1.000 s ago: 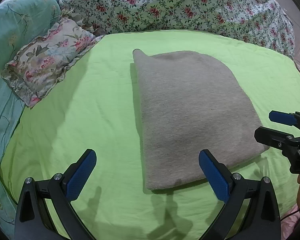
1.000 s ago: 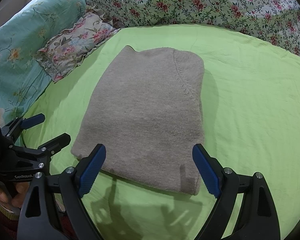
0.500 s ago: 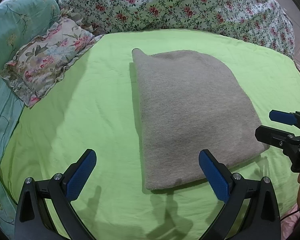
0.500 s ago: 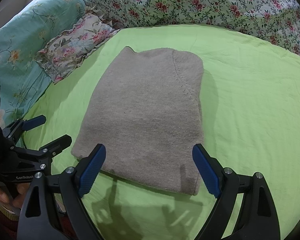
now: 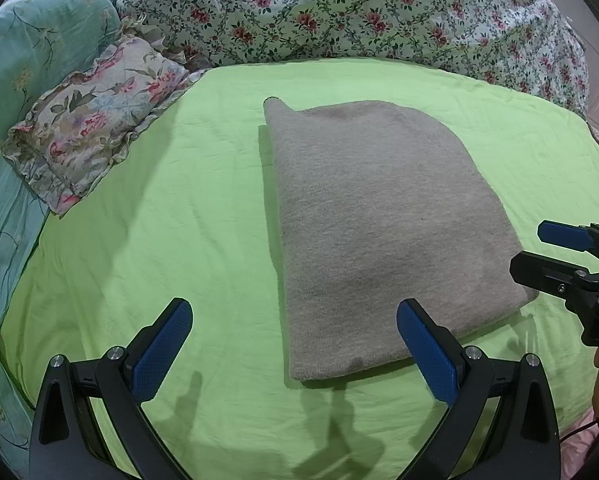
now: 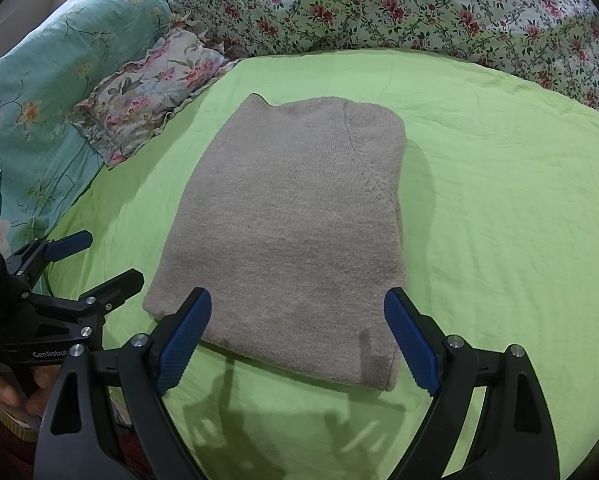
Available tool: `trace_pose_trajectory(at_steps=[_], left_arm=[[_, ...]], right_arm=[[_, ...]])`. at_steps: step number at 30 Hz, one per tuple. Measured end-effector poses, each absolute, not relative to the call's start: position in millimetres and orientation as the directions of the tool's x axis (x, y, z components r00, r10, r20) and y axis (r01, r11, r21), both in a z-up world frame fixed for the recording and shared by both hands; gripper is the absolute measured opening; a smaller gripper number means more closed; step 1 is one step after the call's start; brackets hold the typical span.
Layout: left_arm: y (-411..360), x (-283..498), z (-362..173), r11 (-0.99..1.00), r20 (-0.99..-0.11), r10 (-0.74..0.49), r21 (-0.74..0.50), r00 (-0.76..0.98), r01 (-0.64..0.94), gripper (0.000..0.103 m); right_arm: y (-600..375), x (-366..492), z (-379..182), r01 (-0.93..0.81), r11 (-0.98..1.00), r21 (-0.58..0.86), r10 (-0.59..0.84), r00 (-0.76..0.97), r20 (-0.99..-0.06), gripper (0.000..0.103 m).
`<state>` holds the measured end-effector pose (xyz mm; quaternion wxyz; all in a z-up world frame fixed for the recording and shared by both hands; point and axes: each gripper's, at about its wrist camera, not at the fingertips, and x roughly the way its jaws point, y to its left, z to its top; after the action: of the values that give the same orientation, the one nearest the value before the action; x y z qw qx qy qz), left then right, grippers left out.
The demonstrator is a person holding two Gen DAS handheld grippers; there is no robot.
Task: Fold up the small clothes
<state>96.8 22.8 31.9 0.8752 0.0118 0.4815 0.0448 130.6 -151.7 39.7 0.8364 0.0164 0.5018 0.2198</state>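
A folded grey knit sweater (image 5: 379, 232) lies flat in the middle of the lime-green bedsheet (image 5: 179, 220), its near edge low in both wrist views. Nothing rests on it or blocks it.

The left gripper (image 5: 295, 356) hangs above the sheet with its blue pads spread wide and empty; its right pad overlaps the sweater's near corner in the picture, though contact cannot be judged. The right gripper (image 6: 299, 340) is likewise spread wide, holding nothing, its pads framing the sweater's near edge.

At upper left of the left wrist view sits a ruffled floral pillow (image 5: 95, 132), touching the sheet's edge, with a teal flowered quilt (image 5: 31, 40) beyond it. A rose-print quilt (image 5: 379, 12) fills the top of the frame.

A hand (image 6: 15, 388) on the left gripper's handle shows at lower left of the right wrist view, partly cut off by the frame.
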Motion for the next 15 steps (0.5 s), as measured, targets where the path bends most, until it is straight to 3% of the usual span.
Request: trace_pose_trajectory(at_steps=[15], left_arm=[[22.2,96.6,33.1,0.996,-0.841,0.088,0.064,0.534,-0.063,0.102]], right_arm=[[-151.3,129.9,42.0,-0.349,0.902,0.254,0.388,0.401,-0.830,0.088]])
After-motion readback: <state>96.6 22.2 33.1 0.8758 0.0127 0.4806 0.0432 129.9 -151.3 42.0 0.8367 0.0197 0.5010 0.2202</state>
